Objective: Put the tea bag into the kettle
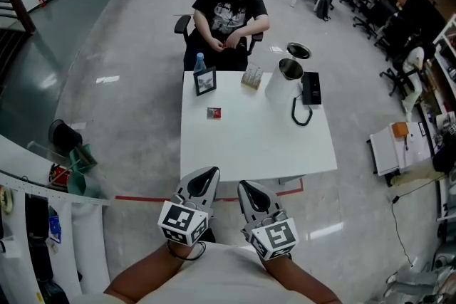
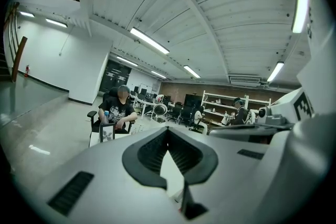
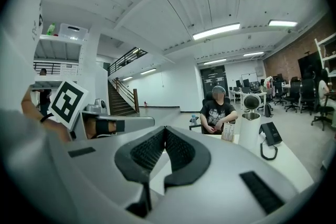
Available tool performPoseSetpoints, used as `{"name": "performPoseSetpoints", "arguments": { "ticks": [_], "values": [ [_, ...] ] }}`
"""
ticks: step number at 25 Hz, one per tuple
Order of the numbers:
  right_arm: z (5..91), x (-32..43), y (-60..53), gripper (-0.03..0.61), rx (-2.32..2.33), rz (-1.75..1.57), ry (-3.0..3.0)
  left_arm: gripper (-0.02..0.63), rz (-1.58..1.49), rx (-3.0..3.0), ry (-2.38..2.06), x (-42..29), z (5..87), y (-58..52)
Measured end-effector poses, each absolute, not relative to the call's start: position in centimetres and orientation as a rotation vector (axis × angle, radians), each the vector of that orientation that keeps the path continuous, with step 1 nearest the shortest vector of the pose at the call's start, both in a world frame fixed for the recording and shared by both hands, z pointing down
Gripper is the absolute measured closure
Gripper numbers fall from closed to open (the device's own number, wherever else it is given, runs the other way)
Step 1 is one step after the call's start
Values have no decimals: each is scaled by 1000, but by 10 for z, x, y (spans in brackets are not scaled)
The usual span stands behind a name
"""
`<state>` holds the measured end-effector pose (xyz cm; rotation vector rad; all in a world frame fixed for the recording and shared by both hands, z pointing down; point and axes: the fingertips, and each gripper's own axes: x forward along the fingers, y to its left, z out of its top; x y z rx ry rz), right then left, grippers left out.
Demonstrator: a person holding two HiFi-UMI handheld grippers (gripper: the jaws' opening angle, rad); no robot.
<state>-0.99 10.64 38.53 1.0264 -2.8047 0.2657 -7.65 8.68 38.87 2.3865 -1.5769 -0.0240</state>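
From the head view, the white desk [image 1: 256, 146] lay ahead, with the left gripper [image 1: 208, 176] and the right gripper [image 1: 247, 189] held side by side just short of its near edge, well apart from everything on it. Only this view showed the tea bag [image 1: 214, 112]. It was a small red packet lying flat on the left half of the desk, near a picture frame [image 1: 205, 81] and well apart from the kettle [image 1: 283, 80]. It looked nearly square, too small to tell its long axis or which way it pointed. The kettle stood upright at the far right, beside a black base [image 1: 311, 87] with a looped cord. A person [image 1: 228, 14] sat across the desk.

The left gripper view showed its jaws closed, tips meeting, with nothing between them. The desk's far left corner showed past them.

The right gripper view showed its jaws likewise closed and empty. Alone of the two gripper views, it showed the kettle clearly from the side, upright to the right of the tips, and a staircase [image 3: 118, 99] to the left.
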Motion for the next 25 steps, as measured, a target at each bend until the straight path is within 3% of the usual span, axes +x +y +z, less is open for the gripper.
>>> {"name": "performPoseSetpoints", "arguments": {
  "ticks": [13, 25],
  "values": [
    [387, -92, 59, 568, 1007, 256, -2777, 606, -63, 2384, -1569, -161, 383, 36],
    [382, -119, 25, 568, 950, 233, -2817, 606, -60, 2368, -1624, -190, 379, 10]
  ]
}}
